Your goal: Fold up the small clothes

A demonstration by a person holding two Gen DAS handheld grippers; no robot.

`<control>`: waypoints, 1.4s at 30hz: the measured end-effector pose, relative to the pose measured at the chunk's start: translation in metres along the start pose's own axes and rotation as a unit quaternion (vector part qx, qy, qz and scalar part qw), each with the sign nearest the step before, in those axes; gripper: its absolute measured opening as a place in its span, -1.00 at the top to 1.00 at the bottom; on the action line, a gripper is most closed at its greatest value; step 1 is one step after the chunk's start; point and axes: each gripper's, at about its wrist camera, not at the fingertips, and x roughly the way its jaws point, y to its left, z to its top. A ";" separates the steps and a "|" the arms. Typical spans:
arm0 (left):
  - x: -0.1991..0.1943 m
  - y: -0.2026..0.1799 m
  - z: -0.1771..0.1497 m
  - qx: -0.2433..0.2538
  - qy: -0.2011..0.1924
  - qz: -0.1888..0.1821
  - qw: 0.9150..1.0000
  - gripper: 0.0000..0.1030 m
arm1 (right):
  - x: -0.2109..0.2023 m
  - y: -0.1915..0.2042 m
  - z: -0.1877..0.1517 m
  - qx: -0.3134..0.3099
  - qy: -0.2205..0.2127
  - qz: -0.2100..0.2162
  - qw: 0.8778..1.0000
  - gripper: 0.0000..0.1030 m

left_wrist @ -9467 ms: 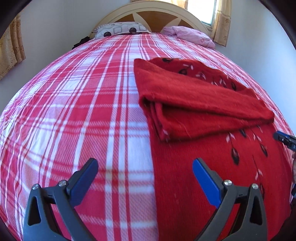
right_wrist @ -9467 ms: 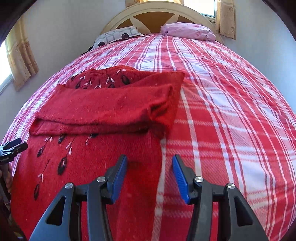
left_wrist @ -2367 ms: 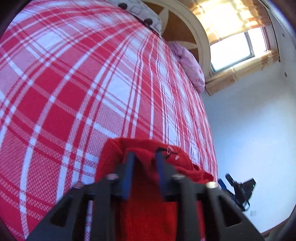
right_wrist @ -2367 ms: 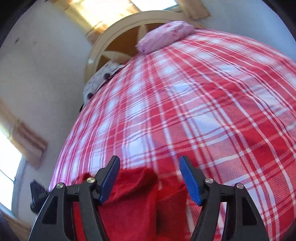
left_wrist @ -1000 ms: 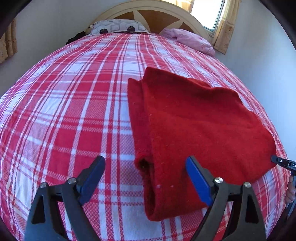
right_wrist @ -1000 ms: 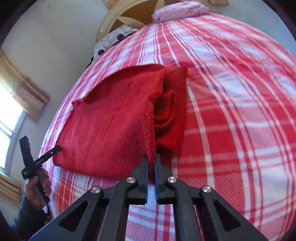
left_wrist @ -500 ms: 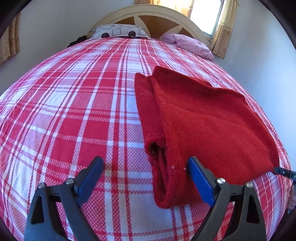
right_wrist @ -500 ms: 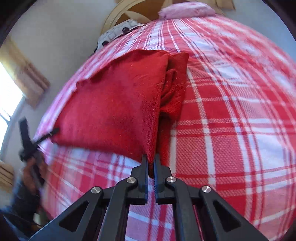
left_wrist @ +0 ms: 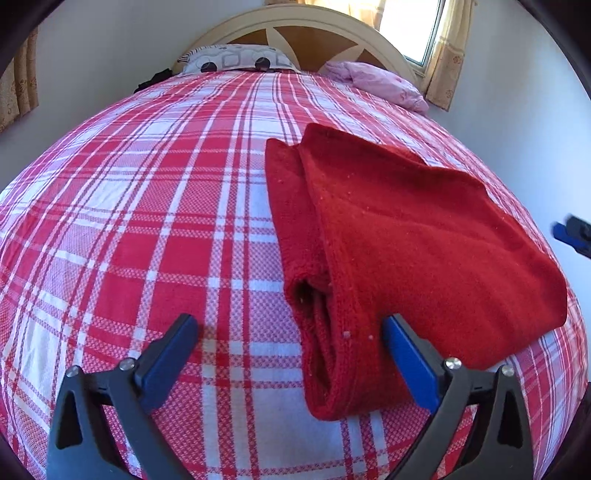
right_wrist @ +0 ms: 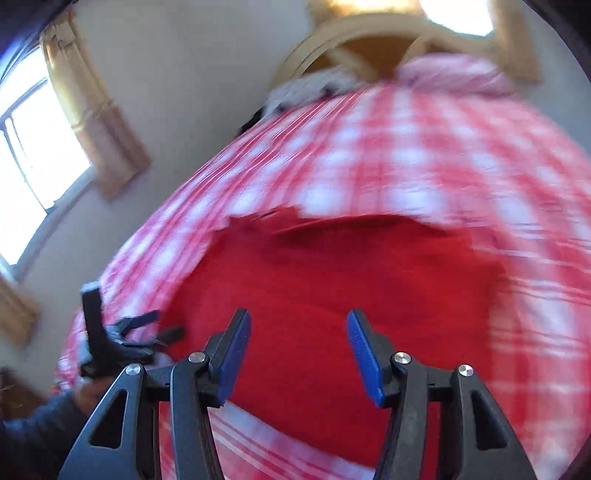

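A bed under a red-and-white plaid sheet (left_wrist: 155,206) is filling both views; a cream arched headboard (left_wrist: 306,26) is standing at the far end against a pale wall, with curtained windows to either side; a patterned grey pillow (left_wrist: 236,59) and a pink pillow (left_wrist: 380,83) are lying at the head. No container is showing anywhere on the bed.

The red garment (left_wrist: 417,236) is lying folded on the sheet, right of the bed's middle in the left wrist view; its layered folded edge is facing the camera, thick and rolled, with a dark gap between layers.

The left gripper (left_wrist: 290,334) is hanging spread wide above the near fold; its jaws have just been opening further; the garment's near edge is sitting between the blue pads, the right pad just beside the cloth, and I cannot tell whether it is touching; nothing is being pinched.

The right gripper (right_wrist: 297,349) is showing blurred, over the garment's flat top; its jaws have just been opening from pressed together and are standing apart with no cloth caught between them. In the same view the left gripper is appearing at the lower left, gripped by a hand (right_wrist: 86,395) in a dark sleeve (right_wrist: 40,428).
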 end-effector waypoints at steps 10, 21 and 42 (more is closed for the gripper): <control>0.004 -0.003 -0.002 0.010 0.008 0.016 1.000 -1.00 | 0.099 -0.087 0.066 0.161 -0.015 -0.035 0.986 -0.08; 0.004 -0.003 -0.002 0.011 0.009 0.016 1.000 -1.00 | 0.018 -0.062 0.042 0.107 -0.052 -0.044 0.992 -0.08; -0.016 0.006 0.038 -0.029 -0.021 0.036 0.999 -1.00 | 0.000 0.006 -0.092 -0.064 -0.025 -0.179 0.981 -0.47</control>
